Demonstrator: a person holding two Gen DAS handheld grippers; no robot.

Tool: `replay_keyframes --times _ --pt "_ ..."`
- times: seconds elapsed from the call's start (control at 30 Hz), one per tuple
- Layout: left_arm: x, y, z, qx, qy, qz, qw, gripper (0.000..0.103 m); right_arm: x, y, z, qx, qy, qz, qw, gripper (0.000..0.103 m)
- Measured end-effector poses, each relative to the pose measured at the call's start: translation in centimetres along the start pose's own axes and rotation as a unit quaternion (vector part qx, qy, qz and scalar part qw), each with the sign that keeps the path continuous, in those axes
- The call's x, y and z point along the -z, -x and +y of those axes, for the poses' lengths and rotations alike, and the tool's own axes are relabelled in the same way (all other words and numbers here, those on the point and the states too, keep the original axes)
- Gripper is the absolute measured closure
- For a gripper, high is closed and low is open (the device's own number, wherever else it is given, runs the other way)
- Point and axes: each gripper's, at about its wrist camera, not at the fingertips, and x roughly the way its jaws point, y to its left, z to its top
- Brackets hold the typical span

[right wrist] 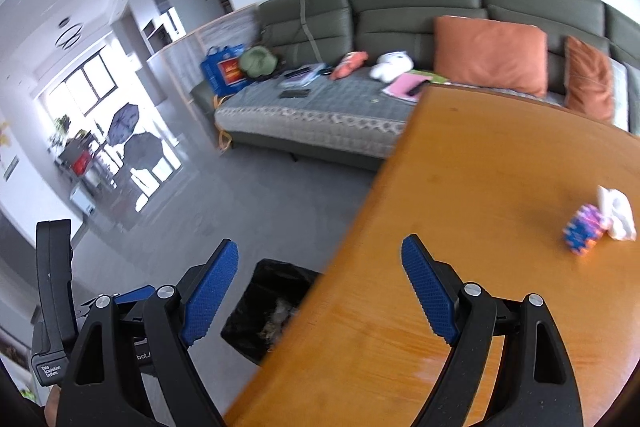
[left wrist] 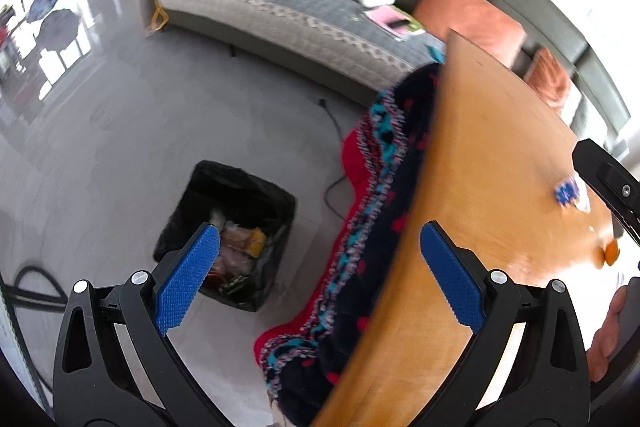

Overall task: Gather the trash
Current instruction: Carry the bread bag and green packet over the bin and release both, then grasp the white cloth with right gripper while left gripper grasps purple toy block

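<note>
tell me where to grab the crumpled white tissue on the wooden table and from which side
Pinch the crumpled white tissue across its raised upper folds, coming down from above. It stands bunched up on the wooden table, and the blue and purple wrapper seems to sit close against its left, so a side approach looks crowded.

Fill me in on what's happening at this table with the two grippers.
A person is clearing trash with a hand-held gripper in each hand. Both the left gripper and the right gripper have their jaws wide open and hold nothing. A black-lined trash bin on the floor beside the wooden table already has wrappers in it. A blue and purple wrapper and a crumpled white tissue lie together on the tabletop, not yet picked up. In the left wrist view something small and orange also sits there.
</note>
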Motion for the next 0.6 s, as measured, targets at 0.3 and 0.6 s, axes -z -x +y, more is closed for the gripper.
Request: replay_keyframes --times 0.3,0.6 --pt "1.2 -0.8 -9.9 0.034 -0.063 0.001 0.9975 0.006 1.5 4.4 -9.8 0.043 -0.056 -0.02 0.997 0.019" --pt "2.2 -3.3 -19.7 0.063 -0.12 0.022 0.9905 0.006 2.3 7.7 -19.3 0.094 -0.088 -0.032 0.991 0.019"
